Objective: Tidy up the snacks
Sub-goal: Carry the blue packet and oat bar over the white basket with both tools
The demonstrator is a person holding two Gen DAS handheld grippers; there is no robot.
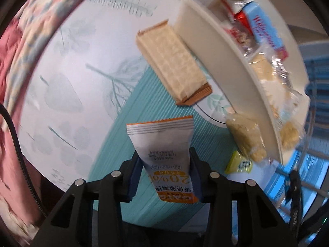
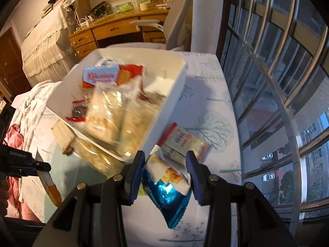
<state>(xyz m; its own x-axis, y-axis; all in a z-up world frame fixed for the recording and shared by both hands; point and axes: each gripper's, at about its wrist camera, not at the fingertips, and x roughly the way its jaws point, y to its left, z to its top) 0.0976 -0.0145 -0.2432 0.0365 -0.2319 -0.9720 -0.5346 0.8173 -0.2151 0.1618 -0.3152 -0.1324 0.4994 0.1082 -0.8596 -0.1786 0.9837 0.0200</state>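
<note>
Left hand-held gripper (image 1: 164,175) clamped the protein bar (image 1: 164,154), long axis pointing ahead; white bin (image 1: 216,47) sat ahead-right; right hand-held gripper (image 2: 164,177), gripping the cracker packet (image 2: 168,185), was nearer.

Left gripper (image 1: 164,170): matte black angular frame, four round silver screw heads across its linkage arms, fingers faced with dark blue pads (image 1: 132,177). Right gripper (image 2: 165,171): same black frame, four silver screws, ribbed bright blue pads (image 2: 134,175). White lettering, too blurred to read, marks a black part at left edge of the right view.
</note>
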